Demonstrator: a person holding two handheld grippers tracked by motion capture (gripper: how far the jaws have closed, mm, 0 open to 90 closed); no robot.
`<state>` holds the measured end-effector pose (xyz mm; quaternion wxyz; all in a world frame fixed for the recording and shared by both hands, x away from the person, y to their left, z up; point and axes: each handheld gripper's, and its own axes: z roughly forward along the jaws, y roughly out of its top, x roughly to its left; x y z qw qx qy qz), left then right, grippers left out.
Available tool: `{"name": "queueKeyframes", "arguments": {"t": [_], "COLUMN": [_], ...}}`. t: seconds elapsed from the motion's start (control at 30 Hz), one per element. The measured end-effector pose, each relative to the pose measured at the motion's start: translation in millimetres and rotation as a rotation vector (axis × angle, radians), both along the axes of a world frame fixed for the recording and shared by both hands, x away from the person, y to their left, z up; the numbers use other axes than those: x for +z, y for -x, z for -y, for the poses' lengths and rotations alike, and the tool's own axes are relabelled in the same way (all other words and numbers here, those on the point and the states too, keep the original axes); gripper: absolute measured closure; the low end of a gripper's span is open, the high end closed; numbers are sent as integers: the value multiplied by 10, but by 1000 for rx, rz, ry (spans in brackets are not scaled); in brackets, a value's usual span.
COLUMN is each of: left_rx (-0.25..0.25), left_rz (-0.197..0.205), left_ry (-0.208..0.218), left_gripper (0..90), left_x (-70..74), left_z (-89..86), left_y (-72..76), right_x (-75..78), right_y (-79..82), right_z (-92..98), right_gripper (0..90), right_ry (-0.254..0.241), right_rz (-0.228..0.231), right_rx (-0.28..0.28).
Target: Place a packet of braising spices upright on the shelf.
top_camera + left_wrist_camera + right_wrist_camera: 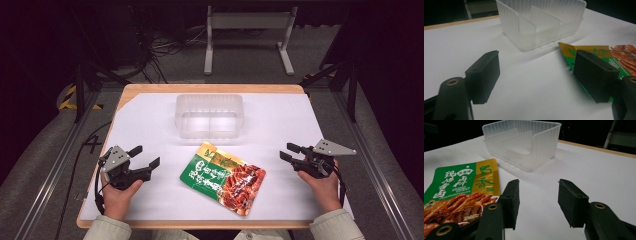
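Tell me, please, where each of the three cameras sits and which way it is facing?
High view: above the person's side, looking forward and down on the table; both hands, left gripper and right gripper show.
Left gripper view: rides the left gripper, looking between its open jaws toward the clear container and snack packet.
Right gripper view: rides the right gripper, jaws apart with nothing between, facing the same container and packet.
All three share the container and packet.

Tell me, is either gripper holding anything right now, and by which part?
Nothing is held. The left gripper and right gripper stand open above the table, either side of the snack packet.
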<state>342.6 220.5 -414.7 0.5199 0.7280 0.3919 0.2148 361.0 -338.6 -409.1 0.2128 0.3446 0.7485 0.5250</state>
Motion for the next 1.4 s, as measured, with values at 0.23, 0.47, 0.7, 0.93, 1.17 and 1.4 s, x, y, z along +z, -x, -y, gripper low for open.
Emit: {"name": "queueKeyframes", "arguments": {"t": [0.23, 0.47, 0.7, 0.93, 1.17, 1.4], "left_rx": [-21, -83, -117, -127, -141, -168], "left_rz": [-3, -5, -15, -40, -109, -233], "left_ry": [28, 20, 83, 29, 45, -16], "left_gripper": [201, 177, 159, 150, 196, 225], "left_x": [77, 118, 137, 108, 11, -145], "left_z": [82, 247, 409, 617, 701, 829], "left_y": [-7, -17, -76, -135, -210, -308], "right_x": [5, 25, 10, 9, 7, -3], "right_y": [-5, 10, 22, 63, 66, 44], "right_z": [-3, -28, -30, -21, -14, -63], "right_gripper": [498, 499, 448, 433, 433, 430], "right_ry": [0, -3, 0, 6, 6, 18], "right_rz": [0, -12, -11, -9, -15, -19], "right_rx": [-5, 12, 13, 6, 0, 13]}}
